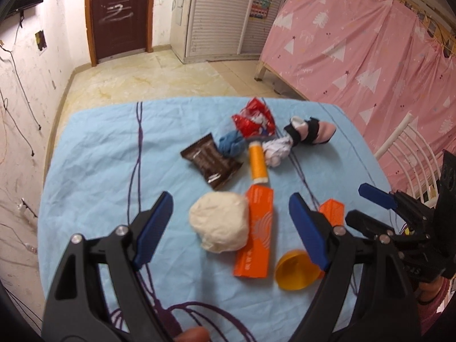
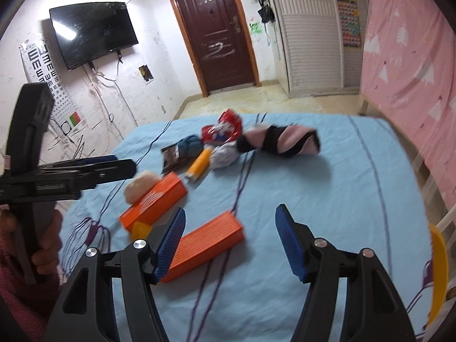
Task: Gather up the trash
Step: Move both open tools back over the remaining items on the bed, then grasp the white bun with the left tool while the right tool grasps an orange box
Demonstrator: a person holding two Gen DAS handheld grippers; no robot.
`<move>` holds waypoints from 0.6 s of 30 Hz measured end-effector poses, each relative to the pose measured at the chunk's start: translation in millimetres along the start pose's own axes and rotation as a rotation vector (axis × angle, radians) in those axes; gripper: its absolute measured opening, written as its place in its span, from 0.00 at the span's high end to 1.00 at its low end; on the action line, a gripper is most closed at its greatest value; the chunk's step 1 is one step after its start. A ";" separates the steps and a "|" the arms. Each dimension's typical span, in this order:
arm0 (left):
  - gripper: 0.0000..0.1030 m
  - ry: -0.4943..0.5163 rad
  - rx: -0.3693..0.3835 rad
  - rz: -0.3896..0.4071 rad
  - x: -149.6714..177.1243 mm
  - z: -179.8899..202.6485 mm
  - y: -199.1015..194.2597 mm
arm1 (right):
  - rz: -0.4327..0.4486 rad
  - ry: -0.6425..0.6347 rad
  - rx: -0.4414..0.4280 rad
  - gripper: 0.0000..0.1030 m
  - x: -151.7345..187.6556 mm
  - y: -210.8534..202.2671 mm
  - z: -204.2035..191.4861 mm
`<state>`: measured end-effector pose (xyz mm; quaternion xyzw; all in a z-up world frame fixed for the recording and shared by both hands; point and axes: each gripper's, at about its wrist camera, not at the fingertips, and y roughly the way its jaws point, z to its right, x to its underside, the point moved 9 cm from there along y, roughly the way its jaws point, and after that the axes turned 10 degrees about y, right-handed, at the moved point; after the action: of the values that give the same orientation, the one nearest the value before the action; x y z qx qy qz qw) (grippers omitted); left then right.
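On the blue cloth [image 1: 94, 154] lie a brown snack wrapper [image 1: 212, 161], a red crumpled wrapper [image 1: 253, 118], a crumpled white paper [image 1: 276, 149], a cream wad [image 1: 221, 225], an orange box [image 1: 256, 233] and a second orange box [image 2: 205, 245]. My left gripper [image 1: 230, 228] is open, hovering over the cream wad. My right gripper [image 2: 229, 245] is open and empty beside the second orange box; it also shows in the left wrist view [image 1: 367, 205].
An orange thread spool [image 1: 256, 162], a blue cloth ball [image 1: 230, 144], a pink-and-black sock [image 1: 310, 131] and a yellow bowl [image 1: 296, 270] lie among the trash. A pink curtain [image 1: 370, 42] hangs at right. A white chair [image 1: 410, 154] stands by the table's right edge.
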<state>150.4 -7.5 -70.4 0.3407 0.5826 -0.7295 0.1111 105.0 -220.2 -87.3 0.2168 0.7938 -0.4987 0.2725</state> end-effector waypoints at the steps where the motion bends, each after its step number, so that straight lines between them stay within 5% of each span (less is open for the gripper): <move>1: 0.23 -0.002 0.002 -0.006 1.5 -1.1 2.5 | -0.010 0.004 0.002 0.42 3.2 1.7 -2.5; 9: 0.24 -0.007 -0.015 -0.042 13.5 -10.6 17.1 | -0.078 -0.001 0.028 0.42 18.5 16.6 -12.6; 18: 0.49 -0.009 0.037 -0.047 20.9 -10.3 23.1 | -0.108 0.007 0.045 0.42 20.4 33.0 -12.6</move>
<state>151.6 0.0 -102.3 0.3256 0.5764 -0.7440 0.0904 107.1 -193.8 -118.3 0.1813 0.7938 -0.5297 0.2374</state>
